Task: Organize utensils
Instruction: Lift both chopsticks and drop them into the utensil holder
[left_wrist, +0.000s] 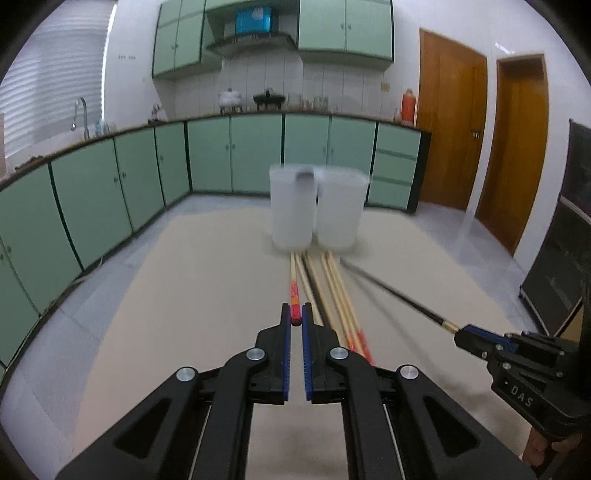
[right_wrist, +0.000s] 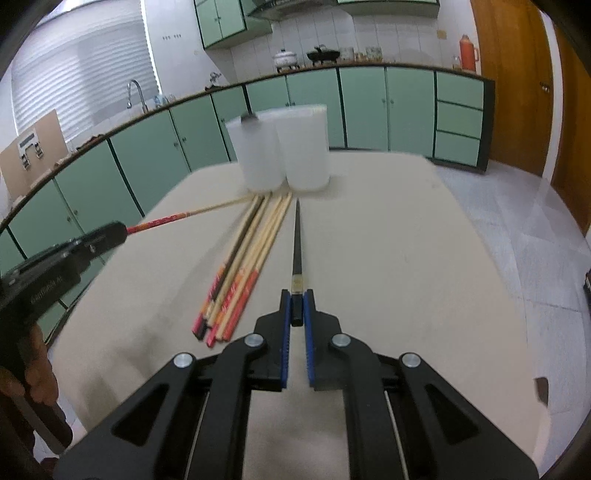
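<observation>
Item: chopsticks, two in hand. The red-handled chopstick (left_wrist: 294, 295) is being held by its thick red end between the narrowed jaws of the left gripper (left_wrist: 296, 314), its pale tip reaching toward the foot of the tubs. The black chopstick (right_wrist: 296, 240) is being held at its butt, just behind a pale band, by the right gripper (right_wrist: 296, 306), jaws likewise pinched close on it; its point is aiming at the tubs.

Handling, as judged: each is looking light, thin and stiff, smooth enough to swivel or slip in a two-pad grip. Gripping at the thick end is leaving a long free length, so the far tip is likely to swing; a hold nearer the middle would be steadier.

Remaining stock: loose chopsticks (right_wrist: 240, 273) are lying in a bundle on the beige table (right_wrist: 388, 258), between the two held ones, tips toward the tubs. About seven, overlapping, so an exact count is uncertain; most red-handled, one dark.

Receptacles: two white tubs (right_wrist: 284, 147), standing upright and touching, at the table's far end. One is already holding a dark-tipped utensil (right_wrist: 249, 117).
</observation>
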